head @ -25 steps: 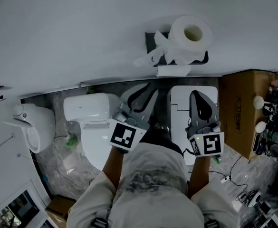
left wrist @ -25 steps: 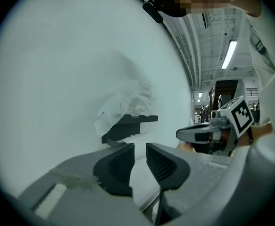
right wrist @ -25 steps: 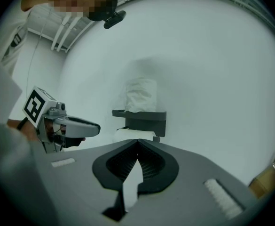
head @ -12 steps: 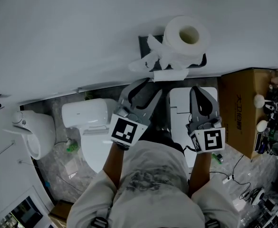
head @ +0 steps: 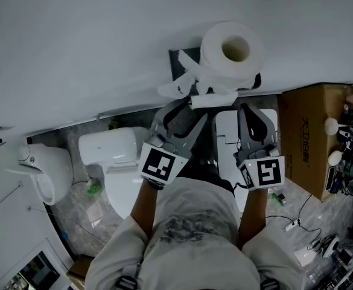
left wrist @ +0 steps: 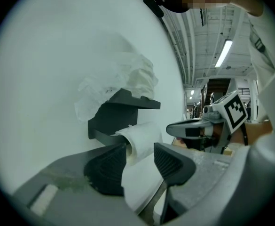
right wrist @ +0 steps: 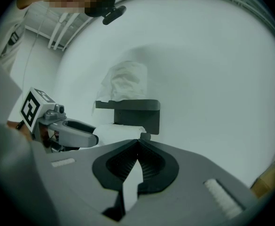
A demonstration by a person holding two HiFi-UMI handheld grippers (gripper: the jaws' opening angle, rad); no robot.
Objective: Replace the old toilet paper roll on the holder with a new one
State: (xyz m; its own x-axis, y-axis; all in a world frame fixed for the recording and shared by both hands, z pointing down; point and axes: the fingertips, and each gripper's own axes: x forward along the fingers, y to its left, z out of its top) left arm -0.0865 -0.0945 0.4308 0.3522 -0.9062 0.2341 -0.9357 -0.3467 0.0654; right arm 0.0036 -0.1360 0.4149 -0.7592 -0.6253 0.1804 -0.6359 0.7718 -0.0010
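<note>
Approach to the wall-mounted holder [left wrist: 121, 112], seen from the head view and both gripper views. The old roll [left wrist: 144, 134], wound down thin, sits on the holder's lower bar. Its long axis lies level and parallel to the wall [head: 104, 41].

(a) My left gripper [left wrist: 140, 150] is the nearer tool. Its jaws stand apart and the old roll shows in the gap between them, just ahead of the pads. I cannot tell whether either pad touches the paper. The roll lies straight ahead of this gripper and crosses its line of reach, so I judge the coming move to be a short advance and a closing across the roll's thickness, followed by a slide along the bar.

(b) My right gripper [right wrist: 138, 144] has its jaws pressed together at the tips with nothing between them. It hangs below the holder's other end, beside the left gripper and slightly farther from the old roll.

(c) The holder's top shelf carries the new roll [head: 232, 52], standing on end with its core hole facing the head camera. Crumpled paper [head: 175, 88] spills off the shelf's left side. I cannot tell from these views which end of the bar is free.
</note>
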